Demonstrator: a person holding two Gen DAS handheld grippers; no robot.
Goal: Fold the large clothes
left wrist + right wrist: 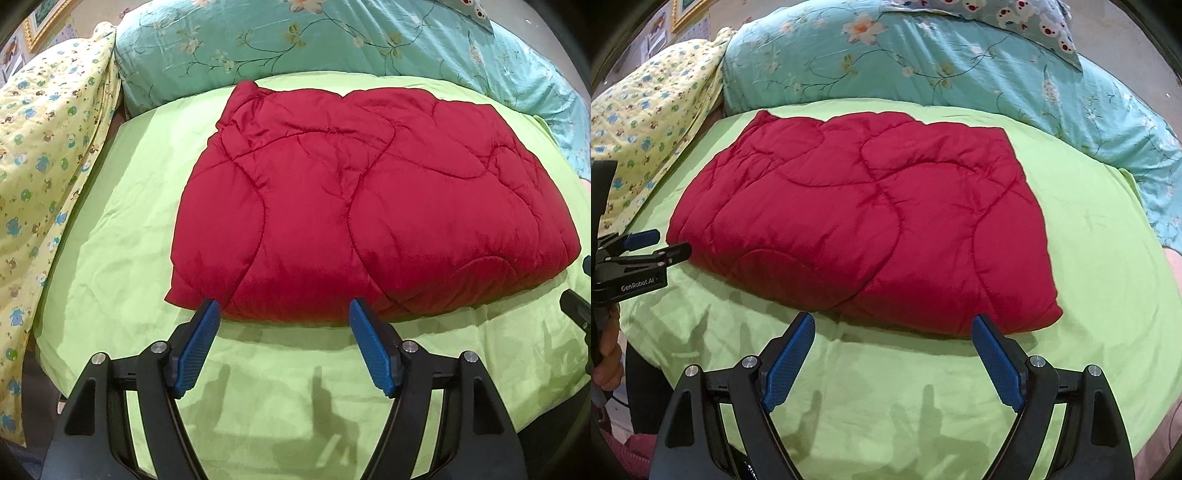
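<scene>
A folded red quilted comforter (369,199) is lying on the lime-green sheet (122,206), in front of a teal floral duvet (332,40). The left gripper (284,306) and right gripper (892,323) are hovering at its near edge, both spread wide with nothing between their blue pads (195,347)
</scene>
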